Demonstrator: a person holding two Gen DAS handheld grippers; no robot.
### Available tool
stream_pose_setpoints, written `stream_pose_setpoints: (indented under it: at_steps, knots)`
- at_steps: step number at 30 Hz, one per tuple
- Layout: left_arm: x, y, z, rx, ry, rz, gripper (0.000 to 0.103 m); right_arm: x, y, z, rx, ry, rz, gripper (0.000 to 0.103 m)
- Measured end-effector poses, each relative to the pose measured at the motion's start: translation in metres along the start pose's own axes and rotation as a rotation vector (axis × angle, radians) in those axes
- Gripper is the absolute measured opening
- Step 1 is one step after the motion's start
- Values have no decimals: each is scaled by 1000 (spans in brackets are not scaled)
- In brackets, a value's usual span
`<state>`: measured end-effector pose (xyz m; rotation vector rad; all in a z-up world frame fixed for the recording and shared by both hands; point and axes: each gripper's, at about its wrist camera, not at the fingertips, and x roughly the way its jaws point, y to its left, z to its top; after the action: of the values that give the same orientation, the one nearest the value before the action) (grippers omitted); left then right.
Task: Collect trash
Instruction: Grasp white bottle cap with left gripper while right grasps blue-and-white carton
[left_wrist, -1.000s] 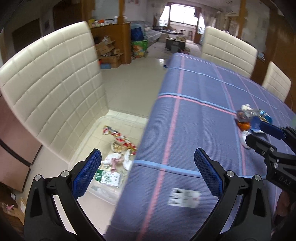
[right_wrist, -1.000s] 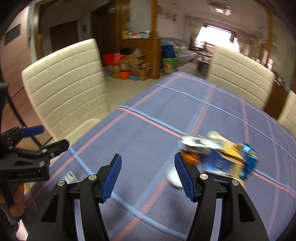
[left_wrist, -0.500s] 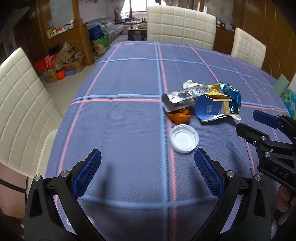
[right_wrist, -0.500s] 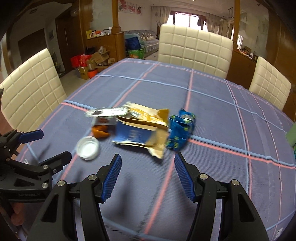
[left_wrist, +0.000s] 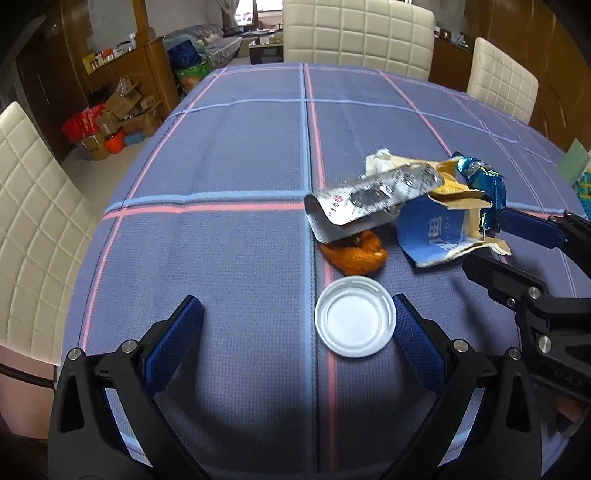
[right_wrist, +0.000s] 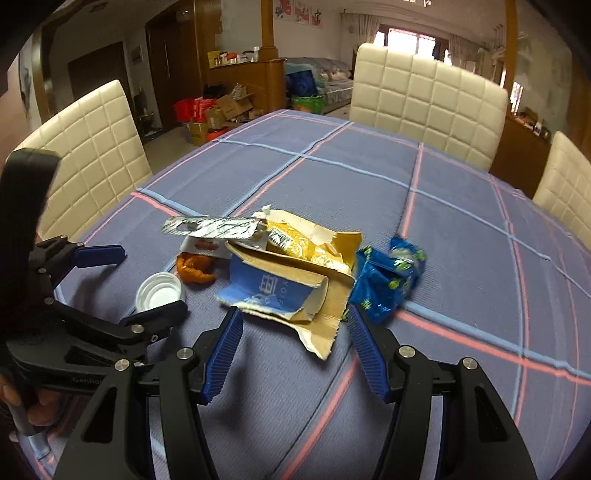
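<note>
Lid (left_wrist: 355, 321) btwn open left tool (left_wrist: 295, 332) pads, untouched.

a long table under a blue woven cloth (left_wrist: 236, 155) crossed by pink and pale blue lines fills the room's middle. cream quilted leather chairs stand around it: one at the far end (right_wrist: 424, 99), one at the left side (right_wrist: 85, 147), another at the right (left_wrist: 502, 92). the floor is pale and glossy. dark wooden wall panels and doors (right_wrist: 99, 77) line the sides. a wooden cabinet (right_wrist: 243, 81) has cardboard boxes (right_wrist: 225, 110) heaped on the floor at its foot. daylight glows through a far window (right_wrist: 402, 37).
</note>
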<state>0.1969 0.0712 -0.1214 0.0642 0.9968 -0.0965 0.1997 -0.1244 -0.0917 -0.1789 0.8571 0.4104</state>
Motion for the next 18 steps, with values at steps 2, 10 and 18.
stream_pose_setpoints:
  at_steps: [2,10,18]
  knots:
    - [1,3,2,0,-6,2,99,11,-4,4,6,27,5,58]
    - [-10,13,0,3,-47,0,41,22,22,9,-47,17,35,25]
    - [-21,42,-14,-57,-48,5,41,7,53,15,-90,-29,82,5]
